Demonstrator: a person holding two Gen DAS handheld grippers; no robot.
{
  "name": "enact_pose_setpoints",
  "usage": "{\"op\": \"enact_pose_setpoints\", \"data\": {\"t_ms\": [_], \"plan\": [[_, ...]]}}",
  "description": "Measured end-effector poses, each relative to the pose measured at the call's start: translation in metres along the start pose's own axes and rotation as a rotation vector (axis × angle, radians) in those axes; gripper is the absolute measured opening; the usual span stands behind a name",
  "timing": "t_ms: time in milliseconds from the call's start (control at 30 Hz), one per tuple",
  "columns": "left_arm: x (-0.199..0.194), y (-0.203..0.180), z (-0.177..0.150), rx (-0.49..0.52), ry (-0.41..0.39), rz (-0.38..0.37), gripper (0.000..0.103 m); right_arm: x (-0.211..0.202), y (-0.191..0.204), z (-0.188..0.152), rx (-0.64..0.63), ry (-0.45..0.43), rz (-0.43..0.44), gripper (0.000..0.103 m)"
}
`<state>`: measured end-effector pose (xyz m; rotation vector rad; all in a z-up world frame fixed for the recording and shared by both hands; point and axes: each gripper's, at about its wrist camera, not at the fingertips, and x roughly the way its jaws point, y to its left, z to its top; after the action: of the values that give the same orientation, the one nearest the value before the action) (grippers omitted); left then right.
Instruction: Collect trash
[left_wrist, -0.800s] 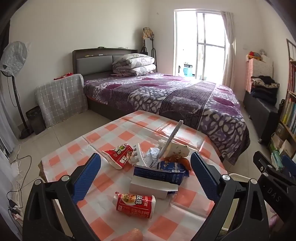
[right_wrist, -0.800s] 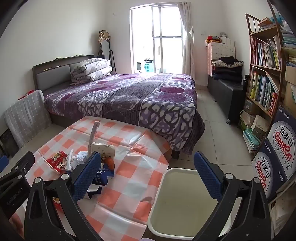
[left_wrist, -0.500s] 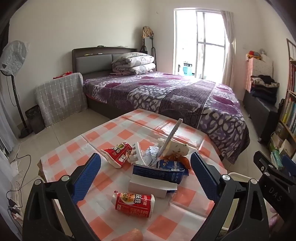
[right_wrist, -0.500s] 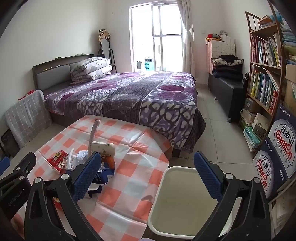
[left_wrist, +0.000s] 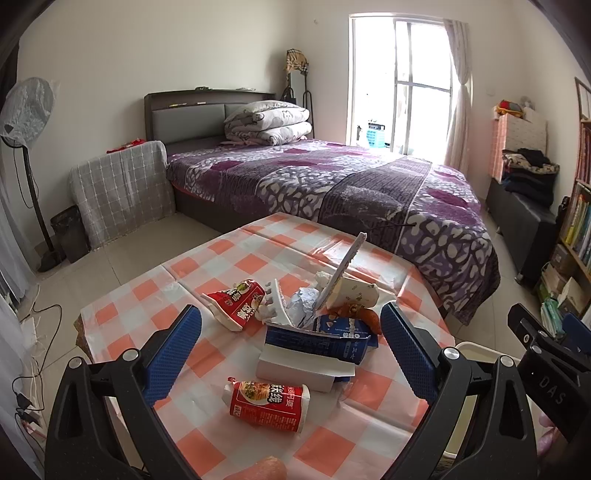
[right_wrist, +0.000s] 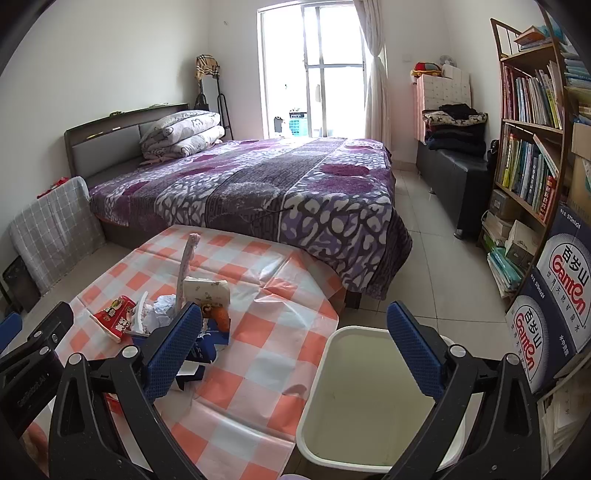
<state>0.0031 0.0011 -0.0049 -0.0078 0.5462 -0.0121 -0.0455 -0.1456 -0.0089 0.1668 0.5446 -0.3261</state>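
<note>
Both my left gripper (left_wrist: 290, 352) and right gripper (right_wrist: 293, 350) stand wide, fingers empty. Nearest on the tabletop (left_wrist: 236, 262) lies a red snack packet (left_wrist: 269, 406): light, crinkly, slippery; I'd pinch across its middle. Bin (right_wrist: 369, 402) waits right.

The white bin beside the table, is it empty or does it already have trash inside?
Empty. The right wrist view looks down into the white bin and shows only its bare pale bottom; the trash lies on the table.
</note>
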Motion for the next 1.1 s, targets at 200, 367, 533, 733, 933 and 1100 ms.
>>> {"op": "enact_pose_setpoints", "data": {"t_ms": [200,367,533,733,933,1100], "plan": [[0.0003,0.0,-0.0015,0.002,0.0,0.0,0.095,0.0004,0.001,-0.0006,0.002,0.005,0.003,0.096],[0.0006,0.0003,-0.0026,0.002,0.0,0.0,0.094,0.0011,0.0012,-0.0004,0.003,0.007,0.002,0.096],[0.0008,0.0005,-0.0028,0.002,0.002,0.0,0.094,0.002,0.0012,-0.0013,0.004,0.009,0.003,0.096],[0.0011,0.001,-0.0033,0.001,0.002,0.0,0.095,0.0028,0.0005,-0.0013,0.007,0.01,0.003,0.096],[0.0033,0.0025,-0.006,0.001,0.005,0.002,0.095,0.004,0.0006,-0.0026,0.009,0.013,0.005,0.096],[0.004,0.003,-0.0075,0.002,0.006,0.003,0.095,0.004,-0.0004,-0.0013,0.009,0.015,0.006,0.096]]}}
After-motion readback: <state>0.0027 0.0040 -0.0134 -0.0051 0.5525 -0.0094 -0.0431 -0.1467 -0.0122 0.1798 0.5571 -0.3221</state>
